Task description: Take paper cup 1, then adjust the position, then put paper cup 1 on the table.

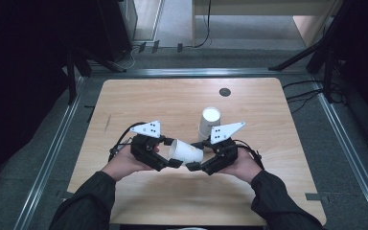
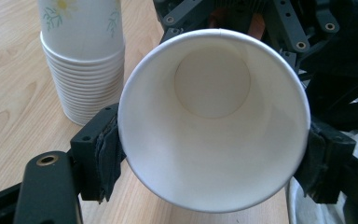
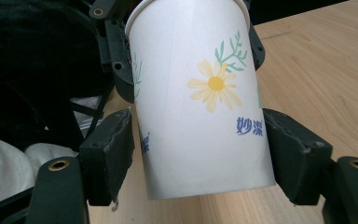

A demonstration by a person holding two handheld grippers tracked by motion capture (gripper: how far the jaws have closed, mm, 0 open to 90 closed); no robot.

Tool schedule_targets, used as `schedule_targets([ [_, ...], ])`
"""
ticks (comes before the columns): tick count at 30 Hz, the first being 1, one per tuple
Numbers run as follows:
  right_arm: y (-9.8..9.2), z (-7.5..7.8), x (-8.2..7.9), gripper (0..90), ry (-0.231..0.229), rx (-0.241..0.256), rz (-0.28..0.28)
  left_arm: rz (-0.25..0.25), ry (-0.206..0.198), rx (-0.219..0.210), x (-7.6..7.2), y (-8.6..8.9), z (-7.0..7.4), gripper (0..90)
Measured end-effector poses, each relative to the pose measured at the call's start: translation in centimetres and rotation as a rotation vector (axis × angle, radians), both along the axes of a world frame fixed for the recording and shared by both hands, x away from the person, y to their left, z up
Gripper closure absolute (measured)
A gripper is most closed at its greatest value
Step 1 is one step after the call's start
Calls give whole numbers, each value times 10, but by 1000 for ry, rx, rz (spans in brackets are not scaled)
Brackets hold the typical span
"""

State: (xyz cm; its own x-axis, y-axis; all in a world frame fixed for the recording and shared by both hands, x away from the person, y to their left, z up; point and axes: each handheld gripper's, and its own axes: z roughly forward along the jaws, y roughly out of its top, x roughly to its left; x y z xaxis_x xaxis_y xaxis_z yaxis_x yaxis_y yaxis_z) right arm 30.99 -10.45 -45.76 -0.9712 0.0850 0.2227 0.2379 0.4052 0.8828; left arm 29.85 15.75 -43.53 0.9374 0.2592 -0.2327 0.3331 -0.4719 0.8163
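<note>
- A light wooden bench (image 1: 139, 100) with rounded corners carries the things; its grain runs in pale streaks.
- A small dark round disc (image 1: 224, 92) sits in the bench top near the far edge, right of the middle.
- A stack of paper cups (image 1: 209, 122) stands upright on the bench right of centre, nested rims showing as tight rings, with a daisy print on the top cup (image 2: 81, 21).
- Grey carpet floor (image 1: 182, 19) lies beyond the bench, with metal rails (image 1: 52, 148) running along both sides.
- Black cables (image 1: 304, 93) trail over the floor at the far right.
- A pale wooden cabinet (image 1: 263, 12) stands at the back.
</note>
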Motion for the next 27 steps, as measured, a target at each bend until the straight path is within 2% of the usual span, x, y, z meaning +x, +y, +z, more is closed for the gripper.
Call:
schedule_targets([
  [9,-3,0,0,268,5,-23,-10,12,0,9,1,5,3,215],
  [16,-11,-2,0,264,-11,-74,-42,42,-12,23,3,16,10,216],
  [24,-29,-4,1,266,-18,-96,-103,113,-19,83,10,33,21,216],
  [27,-35,-5,0,269,-16,-109,-117,150,-16,124,13,38,25,216],
])
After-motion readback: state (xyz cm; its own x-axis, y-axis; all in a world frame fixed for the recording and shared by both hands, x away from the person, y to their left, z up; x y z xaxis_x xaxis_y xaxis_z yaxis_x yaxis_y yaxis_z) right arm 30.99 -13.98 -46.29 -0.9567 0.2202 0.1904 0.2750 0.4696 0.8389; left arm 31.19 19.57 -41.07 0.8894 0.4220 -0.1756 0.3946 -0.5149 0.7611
